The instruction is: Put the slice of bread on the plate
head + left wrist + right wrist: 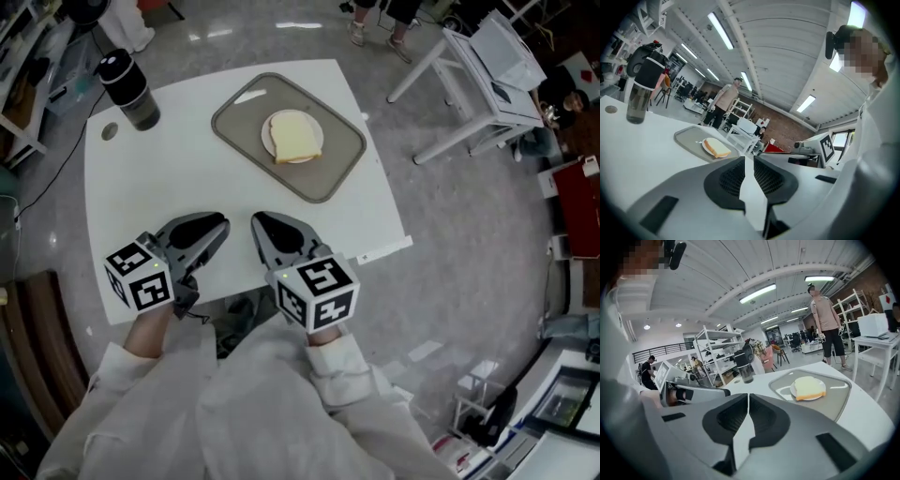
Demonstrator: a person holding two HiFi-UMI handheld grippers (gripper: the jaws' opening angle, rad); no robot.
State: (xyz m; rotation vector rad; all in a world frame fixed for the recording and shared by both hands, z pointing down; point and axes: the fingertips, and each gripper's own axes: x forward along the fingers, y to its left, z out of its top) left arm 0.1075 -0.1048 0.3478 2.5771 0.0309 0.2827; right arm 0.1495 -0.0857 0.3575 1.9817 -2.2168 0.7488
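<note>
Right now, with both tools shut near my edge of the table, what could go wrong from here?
1. The bread slice already sits on the small plate, covering most of it; regrasping could knock it onto the tray.
2. The tray's right corner lies near the table edge; a push from the right tool might shove it off.
3. The tall bottle stands by the far left corner; a sweeping left tool could topple it.

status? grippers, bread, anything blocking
Left gripper and right gripper shut, empty, over white table's near edge. Pale square bread slice already on round white plate in grey tray. Nothing in the way.
</note>
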